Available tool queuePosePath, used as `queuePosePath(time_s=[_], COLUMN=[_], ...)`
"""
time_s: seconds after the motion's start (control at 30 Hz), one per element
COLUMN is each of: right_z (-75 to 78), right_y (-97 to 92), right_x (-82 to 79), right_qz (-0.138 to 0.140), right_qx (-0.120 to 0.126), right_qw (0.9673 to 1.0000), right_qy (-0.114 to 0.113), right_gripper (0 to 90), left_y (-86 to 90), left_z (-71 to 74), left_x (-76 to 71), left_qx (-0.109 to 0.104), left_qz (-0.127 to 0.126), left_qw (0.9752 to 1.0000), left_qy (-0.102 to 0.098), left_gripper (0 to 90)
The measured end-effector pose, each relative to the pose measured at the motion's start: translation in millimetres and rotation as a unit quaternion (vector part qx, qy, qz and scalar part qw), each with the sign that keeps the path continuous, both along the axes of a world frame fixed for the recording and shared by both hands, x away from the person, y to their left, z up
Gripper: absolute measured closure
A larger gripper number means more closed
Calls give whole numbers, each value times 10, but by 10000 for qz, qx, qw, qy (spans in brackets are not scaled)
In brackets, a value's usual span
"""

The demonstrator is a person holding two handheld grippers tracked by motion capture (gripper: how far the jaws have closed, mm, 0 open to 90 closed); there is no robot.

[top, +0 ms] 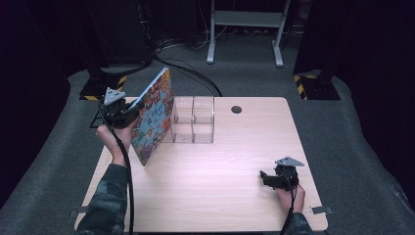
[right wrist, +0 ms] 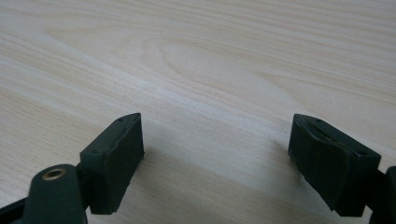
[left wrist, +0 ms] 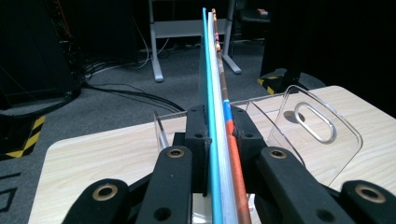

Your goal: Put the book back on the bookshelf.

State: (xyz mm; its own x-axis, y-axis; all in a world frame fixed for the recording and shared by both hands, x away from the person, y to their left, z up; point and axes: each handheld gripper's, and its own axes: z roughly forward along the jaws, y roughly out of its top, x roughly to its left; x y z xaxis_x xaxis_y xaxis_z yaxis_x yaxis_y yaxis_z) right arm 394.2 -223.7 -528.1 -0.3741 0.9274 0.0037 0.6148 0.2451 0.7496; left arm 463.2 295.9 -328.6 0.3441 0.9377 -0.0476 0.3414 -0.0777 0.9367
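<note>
A thin colourful picture book (top: 152,117) is held tilted above the table's left side, just left of a clear plastic divided holder (top: 194,120). My left gripper (top: 128,111) is shut on the book's edge. In the left gripper view the book (left wrist: 215,79) runs edge-on up the middle, pinched between the two black pads (left wrist: 196,135), with the clear holder (left wrist: 308,130) beyond it to the right. My right gripper (top: 266,179) rests low on the table at the right front, open. Its jaws stand wide apart over bare wood in the right gripper view, where the gripper (right wrist: 217,154) holds nothing.
The wooden table (top: 244,147) has a round cable hole (top: 236,109) near its back edge. Black cables (top: 195,73) and a white desk frame (top: 244,29) lie on the dark carpet behind. Yellow-black striped stand bases (top: 313,85) flank the table's back corners.
</note>
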Motion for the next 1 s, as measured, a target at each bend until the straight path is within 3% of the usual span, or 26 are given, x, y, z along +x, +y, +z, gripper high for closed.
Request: queuePosePath(time_s=[0.3, 0.53, 0.67, 1.0], right_z=[2, 0, 0, 1], right_y=[3, 5, 6, 9], right_x=[-1, -2, -2, -6], right_qz=[-19, -44, -45, -69], right_qx=[9, 15, 16, 27], right_qw=[10000, 10000, 10000, 10000], right_qy=[17, 15, 16, 30], right_gripper=[178, 178, 178, 178], left_y=[55, 70, 83, 178], left_z=[-83, -69, -17, 71], left_x=[4, -25, -66, -187], left_qx=[-86, -125, -65, -18], left_qz=[-42, -329, -377, -488], left_qw=[9999, 9993, 9992, 9988], left_qy=[-48, -88, -110, 80], left_gripper=[797, 760, 685, 480])
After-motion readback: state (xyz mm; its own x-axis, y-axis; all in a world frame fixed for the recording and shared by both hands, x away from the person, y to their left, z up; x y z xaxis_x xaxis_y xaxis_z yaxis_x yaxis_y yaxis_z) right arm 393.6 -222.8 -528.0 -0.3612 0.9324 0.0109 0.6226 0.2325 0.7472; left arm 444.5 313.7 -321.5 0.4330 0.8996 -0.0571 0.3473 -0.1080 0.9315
